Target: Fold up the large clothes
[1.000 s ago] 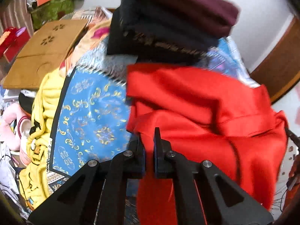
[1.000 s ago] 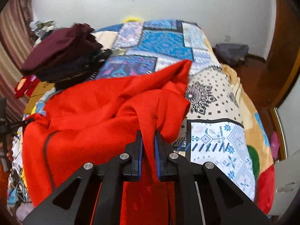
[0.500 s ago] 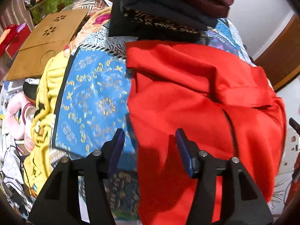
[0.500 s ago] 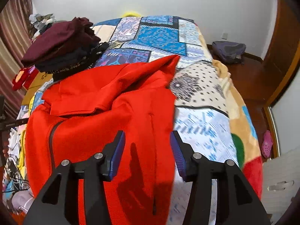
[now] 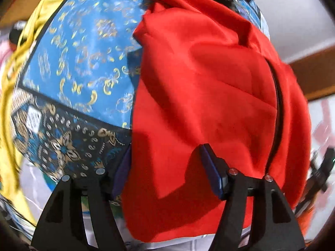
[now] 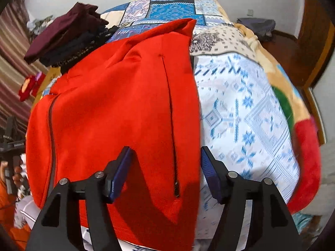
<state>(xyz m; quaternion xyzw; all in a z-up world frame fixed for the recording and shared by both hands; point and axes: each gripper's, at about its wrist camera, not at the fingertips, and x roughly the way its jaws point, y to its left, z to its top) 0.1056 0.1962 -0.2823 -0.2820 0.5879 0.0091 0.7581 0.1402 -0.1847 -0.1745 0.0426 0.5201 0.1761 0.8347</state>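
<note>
Garment: red jacket (image 6: 117, 96) lies spread on the bed over the patterned bedspread (image 6: 247, 113), filling the centre and left of the right wrist view; zipper line runs down its left part, pocket slit near centre.
Left hand-held gripper (image 5: 165, 152): jaws opening, wide apart, pads clear of the cloth; straddles the jacket's left edge at lower centre, nothing gripped.
Right hand-held gripper (image 6: 165, 152): jaws opening, likewise holding nothing; straddles the jacket's right edge.
Why so placed: judged, each side of the hem end let go so the layer settles flat and square.
Folded pile (image 6: 62, 39): dark clothes stacked upper left, likely finished items kept clear.
</note>
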